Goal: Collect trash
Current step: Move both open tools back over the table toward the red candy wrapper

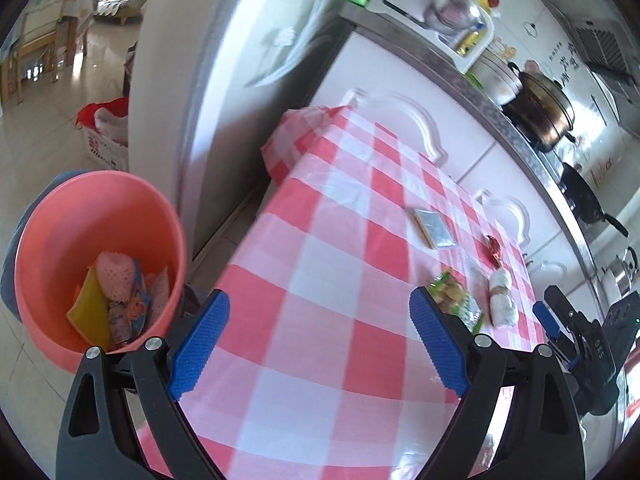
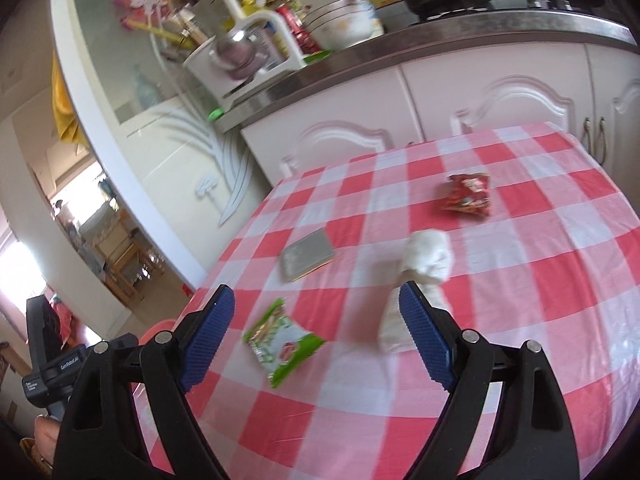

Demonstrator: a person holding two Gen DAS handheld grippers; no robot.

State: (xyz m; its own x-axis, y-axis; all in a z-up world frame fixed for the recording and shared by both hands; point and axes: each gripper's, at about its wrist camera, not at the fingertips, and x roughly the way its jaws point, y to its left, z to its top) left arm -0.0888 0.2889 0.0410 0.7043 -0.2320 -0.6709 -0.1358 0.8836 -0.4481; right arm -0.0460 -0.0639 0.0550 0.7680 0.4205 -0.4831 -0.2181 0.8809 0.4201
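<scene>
we hold both grippers over the desk [image 2: 520,320], which wears a red and white checked cloth. our left gripper [image 1: 320,340] stands wide open with nothing between its blue pads, and our right gripper [image 2: 316,340] is spread just as wide and empty too. the trash lies on the cloth ahead of us: a green and white snack wrapper [image 2: 282,340] between the right gripper's fingers in its view, a crumpled white tissue [image 2: 420,276] just beside the right finger, a red wrapper [image 2: 468,196] farther back, and a flat silver packet [image 2: 306,254] to the left. a pink bucket [image 1: 60,232] sits on the floor at the desk's left end, with wrappers and a small bottle lying in its bottom.
</scene>
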